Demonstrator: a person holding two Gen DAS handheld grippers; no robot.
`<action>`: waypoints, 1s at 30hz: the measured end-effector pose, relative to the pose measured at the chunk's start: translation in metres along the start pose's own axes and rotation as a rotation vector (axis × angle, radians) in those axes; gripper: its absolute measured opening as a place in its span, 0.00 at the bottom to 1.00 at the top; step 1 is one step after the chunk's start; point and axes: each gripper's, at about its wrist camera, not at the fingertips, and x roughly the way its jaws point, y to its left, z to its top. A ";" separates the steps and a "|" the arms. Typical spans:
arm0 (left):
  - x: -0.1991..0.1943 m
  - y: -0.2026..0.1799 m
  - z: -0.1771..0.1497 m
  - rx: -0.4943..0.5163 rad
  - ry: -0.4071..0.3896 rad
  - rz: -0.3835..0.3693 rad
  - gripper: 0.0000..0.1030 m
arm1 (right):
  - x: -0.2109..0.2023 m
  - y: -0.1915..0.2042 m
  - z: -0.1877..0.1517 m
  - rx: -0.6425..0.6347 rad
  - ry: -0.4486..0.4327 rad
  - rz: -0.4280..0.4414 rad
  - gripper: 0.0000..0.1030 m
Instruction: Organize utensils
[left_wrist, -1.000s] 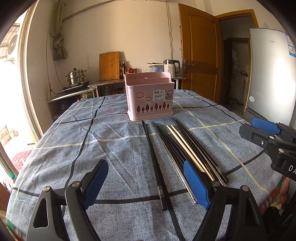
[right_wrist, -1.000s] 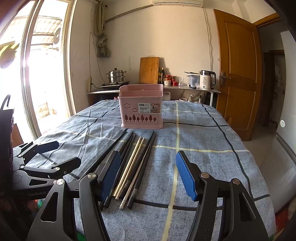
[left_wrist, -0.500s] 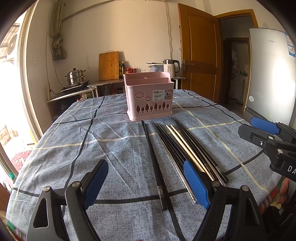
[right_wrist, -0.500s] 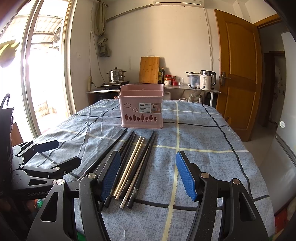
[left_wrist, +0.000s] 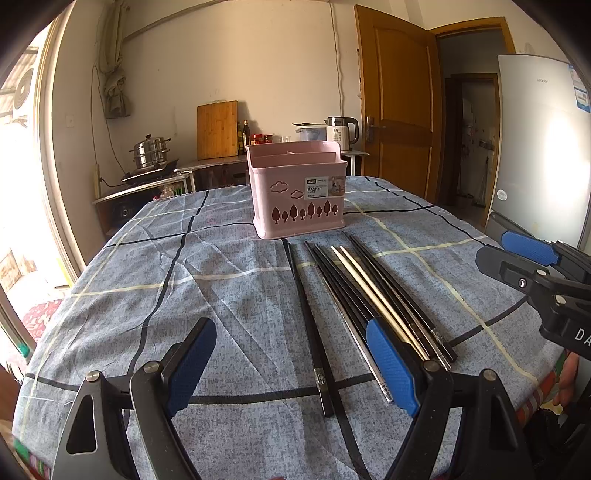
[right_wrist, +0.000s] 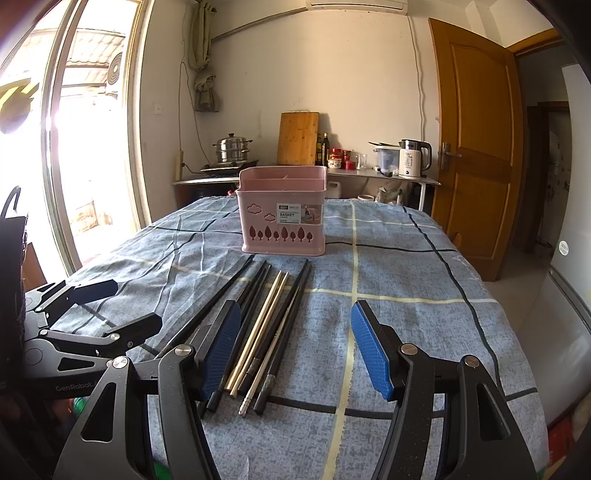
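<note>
A pink utensil basket (left_wrist: 297, 192) stands upright on the blue checked tablecloth (left_wrist: 147, 280); it also shows in the right wrist view (right_wrist: 282, 216). Several chopsticks lie side by side in front of it: black ones (left_wrist: 308, 317), a light wooden pair (left_wrist: 376, 299) and a metal one (left_wrist: 354, 332). They also show in the right wrist view (right_wrist: 266, 325). My left gripper (left_wrist: 291, 365) is open and empty above the chopsticks' near ends. My right gripper (right_wrist: 295, 350) is open and empty, its left finger over the chopsticks.
The right gripper shows at the right edge of the left wrist view (left_wrist: 535, 273); the left gripper shows at the left of the right wrist view (right_wrist: 85, 325). A counter with a pot (right_wrist: 232, 149), cutting board (right_wrist: 297, 138) and kettle (right_wrist: 413, 158) stands behind. A fridge (left_wrist: 543, 147) stands right.
</note>
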 end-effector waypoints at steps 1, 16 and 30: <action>0.000 0.000 0.000 0.001 0.000 0.000 0.81 | 0.000 0.000 0.000 0.000 0.000 0.000 0.61; 0.000 -0.001 -0.001 0.002 0.002 -0.004 0.81 | 0.001 0.001 -0.001 -0.006 0.004 -0.001 0.61; -0.001 0.000 -0.001 0.002 0.001 -0.006 0.81 | 0.000 0.002 0.000 -0.009 0.004 -0.003 0.61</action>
